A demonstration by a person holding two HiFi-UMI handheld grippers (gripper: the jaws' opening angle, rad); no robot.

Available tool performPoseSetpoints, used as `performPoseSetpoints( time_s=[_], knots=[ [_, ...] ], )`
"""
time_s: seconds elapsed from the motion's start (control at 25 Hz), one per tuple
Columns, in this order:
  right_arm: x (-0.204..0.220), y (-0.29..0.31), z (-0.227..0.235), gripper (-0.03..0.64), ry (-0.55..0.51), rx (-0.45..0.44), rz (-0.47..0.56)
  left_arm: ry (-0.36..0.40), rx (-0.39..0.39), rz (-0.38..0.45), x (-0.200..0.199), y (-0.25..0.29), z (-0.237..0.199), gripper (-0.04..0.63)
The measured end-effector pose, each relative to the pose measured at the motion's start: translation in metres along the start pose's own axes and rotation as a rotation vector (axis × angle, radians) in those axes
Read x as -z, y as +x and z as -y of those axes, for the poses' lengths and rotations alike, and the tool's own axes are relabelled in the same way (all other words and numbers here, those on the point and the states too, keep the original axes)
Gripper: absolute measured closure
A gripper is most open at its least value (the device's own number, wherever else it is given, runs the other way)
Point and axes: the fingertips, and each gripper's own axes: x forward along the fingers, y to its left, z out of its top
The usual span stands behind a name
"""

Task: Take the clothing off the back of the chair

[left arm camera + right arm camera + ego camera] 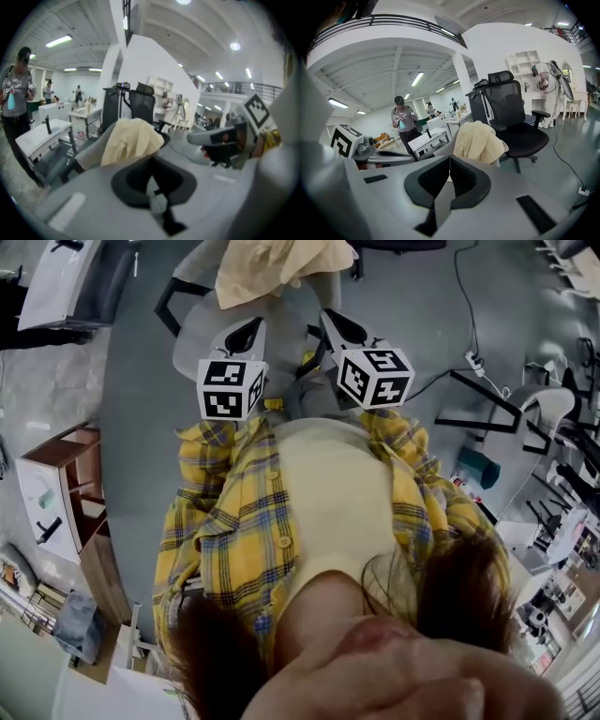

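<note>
Clothing (272,268), pale yellow, is hanging over the back of the grey chair (200,332). Both the left tongs (151,164) and the right tongs (449,164) are pointing at it, not touching it. Their jaws are pressing together with nothing between them.

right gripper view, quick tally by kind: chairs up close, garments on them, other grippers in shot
chairs: 2, grey chair and black office chair
cream garment: 1
left gripper: 1
total: 4
</note>
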Motion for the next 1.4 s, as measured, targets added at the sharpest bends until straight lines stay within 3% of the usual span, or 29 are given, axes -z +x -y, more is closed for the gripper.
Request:
performPoseSetpoints(
  time_s=[0.44,1.08,1.4],
  knots=[
    [-0.025,0.041,0.051,0.601,0.009,-0.050,-0.035,-0.005,-0.016,-0.033,-0.018,0.065,-0.008,0.589],
    [-0.038,0.079,0.096,0.601,0.026,-0.064,-0.076,0.079,-0.041,-0.045,-0.047,0.131,-0.023,0.586],
    [-0.039,0.088,0.116,0.601,0.054,-0.067,-0.094,0.111,-0.026,-0.100,-0.052,0.171,-0.031,0.490]
  ],
)
